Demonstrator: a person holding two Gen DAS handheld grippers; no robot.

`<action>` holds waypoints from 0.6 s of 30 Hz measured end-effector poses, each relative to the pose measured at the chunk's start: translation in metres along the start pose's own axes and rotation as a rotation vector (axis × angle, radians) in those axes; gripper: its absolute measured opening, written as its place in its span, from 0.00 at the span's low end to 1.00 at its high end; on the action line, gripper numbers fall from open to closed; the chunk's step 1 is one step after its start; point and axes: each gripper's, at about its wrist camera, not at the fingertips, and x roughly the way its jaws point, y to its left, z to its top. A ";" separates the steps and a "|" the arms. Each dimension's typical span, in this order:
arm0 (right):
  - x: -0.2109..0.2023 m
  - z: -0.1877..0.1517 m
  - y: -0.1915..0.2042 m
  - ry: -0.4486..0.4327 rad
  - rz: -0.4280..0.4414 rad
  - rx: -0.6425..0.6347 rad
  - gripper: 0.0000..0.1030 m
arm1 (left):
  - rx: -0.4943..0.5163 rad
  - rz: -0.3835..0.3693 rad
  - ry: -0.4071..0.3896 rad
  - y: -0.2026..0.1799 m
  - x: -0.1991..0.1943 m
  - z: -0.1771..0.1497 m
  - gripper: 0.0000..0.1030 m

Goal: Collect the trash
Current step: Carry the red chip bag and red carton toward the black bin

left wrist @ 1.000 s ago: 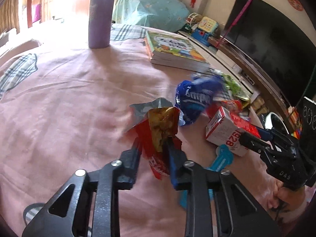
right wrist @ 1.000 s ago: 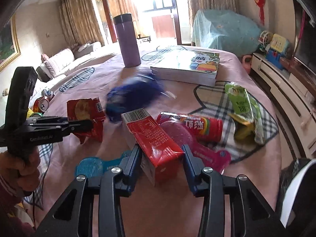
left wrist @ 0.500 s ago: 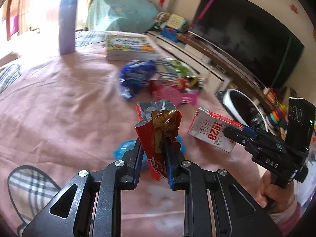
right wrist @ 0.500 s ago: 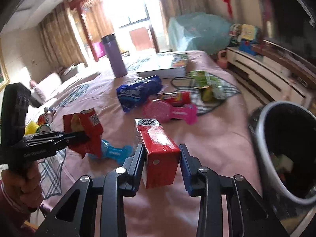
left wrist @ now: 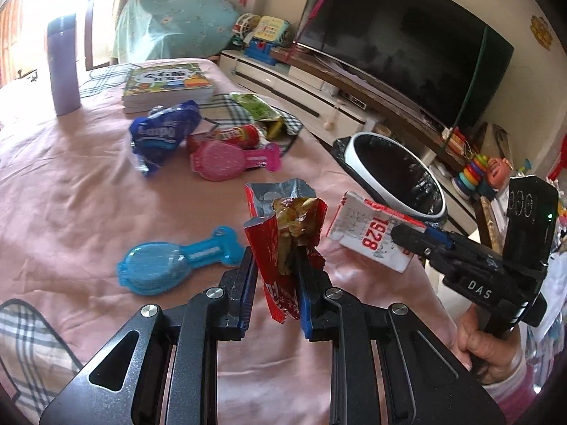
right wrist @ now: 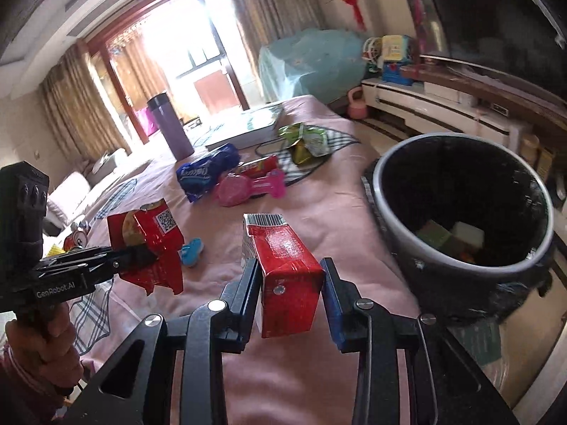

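Left gripper (left wrist: 274, 285): jaws pinching a crumpled red wrapper (left wrist: 283, 244), held upright above the pink bedspread (left wrist: 71, 194). Same wrapper seen from the right wrist view (right wrist: 147, 248), clamped at the tip of the left gripper (right wrist: 141, 255).

Right gripper (right wrist: 288, 294): jaws pressed on both sides of a red carton (right wrist: 283, 269), barcode end pointing away. From the left wrist view the carton (left wrist: 368, 233) shows a white face printed "1928", held at the tip of the right gripper (left wrist: 400, 235), near the bin's rim.

Bin (right wrist: 397, 219): dark, round, light rim, standing just beside the bed edge to the right of the carton; a few boxes lie at its bottom. Also visible in the left view (left wrist: 358, 163).

On the bedspread, loose:
- blue bag (left wrist: 161, 134), beside the pink brush
- pink brush (left wrist: 226, 159)
- red tube (left wrist: 237, 132), behind the pink brush
- green packet (left wrist: 255, 108), on a checked patch
- blue brush (left wrist: 170, 265), just left of the left gripper
- books (left wrist: 166, 85), stacked at the far side
- purple flask (left wrist: 63, 67), upright, far left

TV (left wrist: 400, 46): dark, on a low cabinet beyond the bed.
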 end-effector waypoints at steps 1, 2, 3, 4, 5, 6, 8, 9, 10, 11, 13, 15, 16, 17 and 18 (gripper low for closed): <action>-0.004 0.000 -0.003 -0.008 -0.006 0.008 0.34 | 0.006 -0.004 0.002 -0.004 0.002 0.001 0.19; -0.008 0.000 -0.007 -0.016 -0.010 0.017 0.34 | 0.014 -0.010 0.004 -0.008 0.003 0.001 0.19; -0.013 0.001 -0.011 -0.028 -0.017 0.029 0.34 | 0.019 -0.016 0.005 -0.011 0.004 0.002 0.19; -0.017 0.002 -0.015 -0.037 -0.021 0.037 0.33 | 0.025 -0.024 0.008 -0.015 0.005 0.002 0.19; -0.021 0.002 -0.018 -0.045 -0.025 0.044 0.33 | 0.034 -0.034 0.011 -0.020 0.007 0.004 0.19; -0.025 0.003 -0.021 -0.055 -0.033 0.049 0.33 | 0.041 -0.041 0.013 -0.024 0.008 0.006 0.19; -0.033 0.006 -0.030 -0.073 -0.055 0.065 0.33 | 0.060 -0.056 0.015 -0.033 0.011 0.009 0.19; -0.038 0.007 -0.036 -0.083 -0.064 0.074 0.33 | 0.070 -0.062 0.015 -0.038 0.013 0.011 0.19; -0.042 0.008 -0.041 -0.090 -0.074 0.083 0.33 | 0.080 -0.066 0.015 -0.044 0.014 0.012 0.19; -0.045 0.009 -0.045 -0.097 -0.084 0.090 0.33 | 0.091 -0.074 0.016 -0.050 0.017 0.015 0.19; -0.051 0.011 -0.055 -0.108 -0.102 0.105 0.33 | 0.107 -0.085 0.020 -0.059 0.021 0.018 0.19; -0.057 0.012 -0.064 -0.116 -0.117 0.121 0.33 | 0.124 -0.096 0.026 -0.069 0.026 0.022 0.19; -0.060 0.013 -0.070 -0.121 -0.124 0.133 0.33 | 0.131 -0.102 0.027 -0.073 0.028 0.023 0.19; -0.062 0.014 -0.075 -0.123 -0.130 0.142 0.33 | 0.140 -0.108 0.028 -0.079 0.030 0.026 0.19; -0.064 0.015 -0.080 -0.126 -0.143 0.149 0.33 | 0.149 -0.114 0.028 -0.084 0.032 0.028 0.19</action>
